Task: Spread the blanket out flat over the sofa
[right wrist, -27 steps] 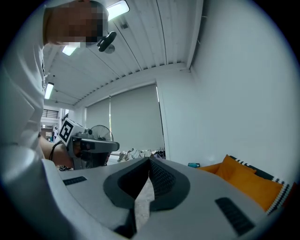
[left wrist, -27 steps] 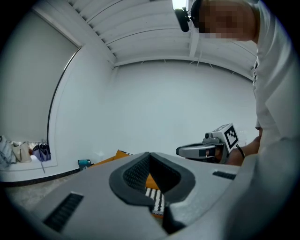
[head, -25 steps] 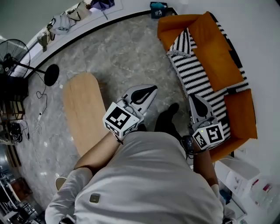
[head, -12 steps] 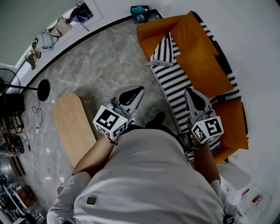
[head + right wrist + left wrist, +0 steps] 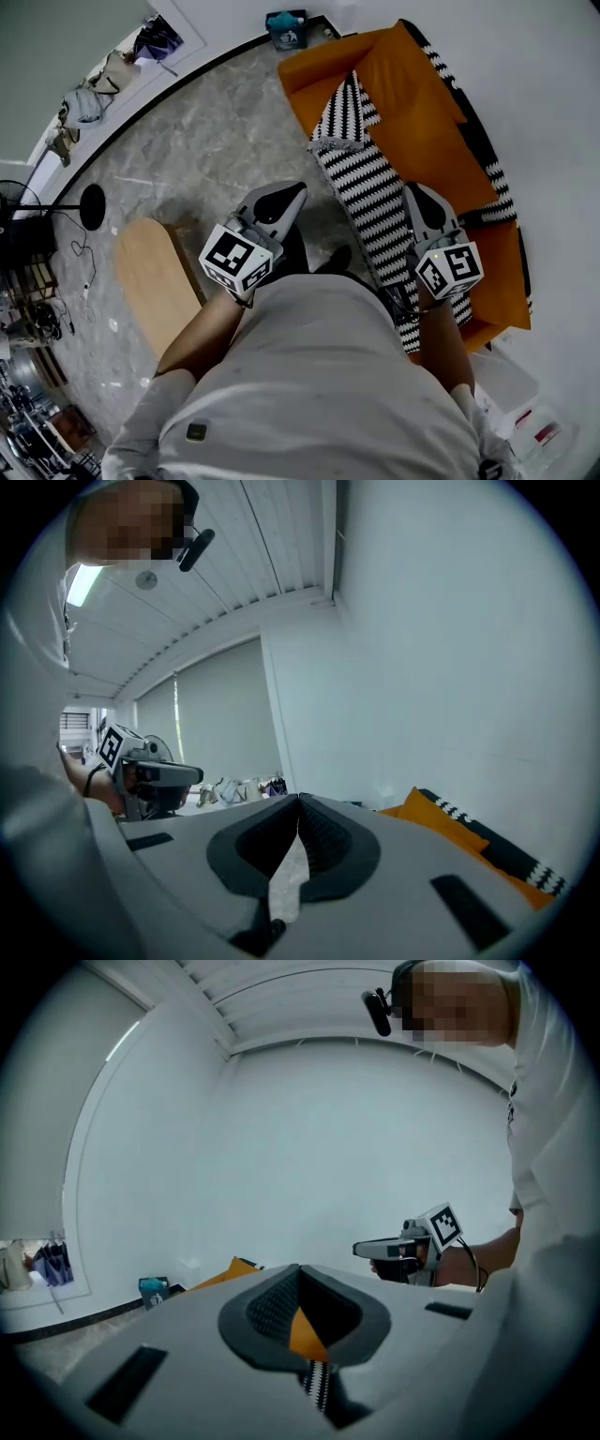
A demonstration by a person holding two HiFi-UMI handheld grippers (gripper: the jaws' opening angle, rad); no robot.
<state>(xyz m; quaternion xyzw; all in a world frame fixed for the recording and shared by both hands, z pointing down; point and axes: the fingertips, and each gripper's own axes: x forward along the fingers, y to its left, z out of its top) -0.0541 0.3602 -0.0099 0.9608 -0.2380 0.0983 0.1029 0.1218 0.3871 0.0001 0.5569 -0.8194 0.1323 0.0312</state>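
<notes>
seen from the head view, the orange sofa [image 5: 422, 122] now sits closer under the person than a second ago, and both grippers have travelled toward it. the left gripper [image 5: 296, 193] is just off the sofa's front edge, over the stone floor [image 5: 206, 122]. the right gripper [image 5: 413, 192] is above the sofa's seat, over the blanket [image 5: 361, 178]. the black and white striped blanket looks unchanged: it lies as a narrow, rumpled band across the seat and down the sofa's front. this looks like the approach only, with the spreading not yet begun.

the head view shows how the whole blanket lies, but not the inner faces of the jaws. the left gripper view shows its jaws clenched with nothing between them, and a sliver of orange and stripes visible beyond them. the right gripper view shows its jaws likewise pressed together and empty, with the sofa's back edge off to one side.
</notes>
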